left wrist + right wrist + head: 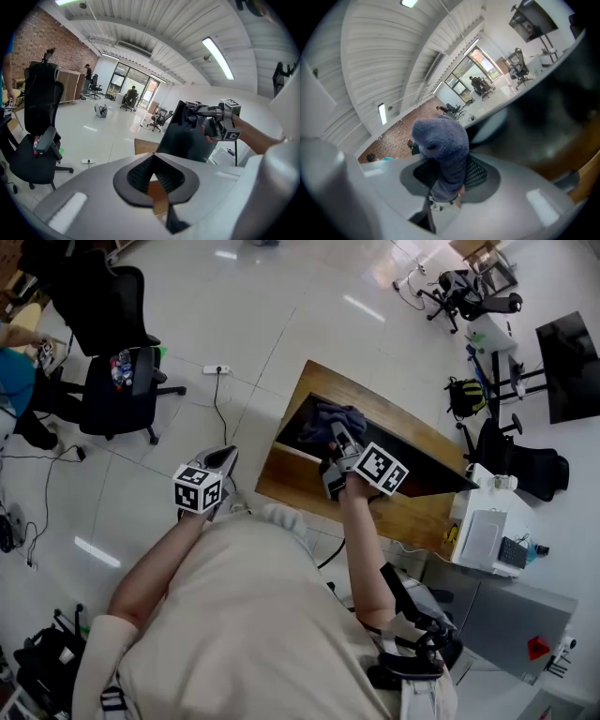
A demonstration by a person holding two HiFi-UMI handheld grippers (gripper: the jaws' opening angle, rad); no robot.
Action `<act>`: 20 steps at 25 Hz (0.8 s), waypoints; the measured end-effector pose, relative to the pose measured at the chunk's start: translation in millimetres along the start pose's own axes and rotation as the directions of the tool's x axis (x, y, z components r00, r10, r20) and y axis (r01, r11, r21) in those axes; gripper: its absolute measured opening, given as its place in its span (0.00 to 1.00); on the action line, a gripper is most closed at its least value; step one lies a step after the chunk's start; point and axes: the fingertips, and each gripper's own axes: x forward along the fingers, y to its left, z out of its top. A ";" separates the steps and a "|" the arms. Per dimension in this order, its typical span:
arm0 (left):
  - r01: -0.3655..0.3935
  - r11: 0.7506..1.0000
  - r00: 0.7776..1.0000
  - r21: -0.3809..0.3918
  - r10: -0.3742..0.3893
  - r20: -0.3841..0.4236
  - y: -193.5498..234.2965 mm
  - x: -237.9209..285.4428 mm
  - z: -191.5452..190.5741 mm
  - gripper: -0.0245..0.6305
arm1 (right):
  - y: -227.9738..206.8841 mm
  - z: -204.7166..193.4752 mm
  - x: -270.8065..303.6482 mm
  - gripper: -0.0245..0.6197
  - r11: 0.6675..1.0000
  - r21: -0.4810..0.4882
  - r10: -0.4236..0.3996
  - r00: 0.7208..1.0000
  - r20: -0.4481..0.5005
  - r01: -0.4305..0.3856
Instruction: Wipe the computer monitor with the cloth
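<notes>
The monitor (412, 470) stands on a wooden desk (281, 479), seen from above as a dark panel. A grey-blue cloth (334, 418) is bunched against the monitor's upper left part, and my right gripper (336, 440) is shut on it. In the right gripper view the cloth (443, 145) rises from between the jaws, with the dark glossy screen (553, 108) at the right. My left gripper (225, 457) hangs left of the desk over the floor, shut with nothing in it. The left gripper view shows the monitor (185, 140), the cloth (193, 117) and the right gripper (218, 117) ahead.
A black office chair (117, 381) stands at the far left, with a power strip (217, 369) and its cable on the floor between it and the desk. A white cabinet (487, 535) is right of the desk. More chairs and a dark screen (572, 367) lie beyond.
</notes>
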 end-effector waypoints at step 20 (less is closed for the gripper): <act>0.118 0.991 0.989 0.057 -0.112 -0.094 -105.6 77.6 -1.6 0.04 | -91.0 32.2 -86.3 0.21 0.981 -0.130 -0.157 0.984 -0.082 0.145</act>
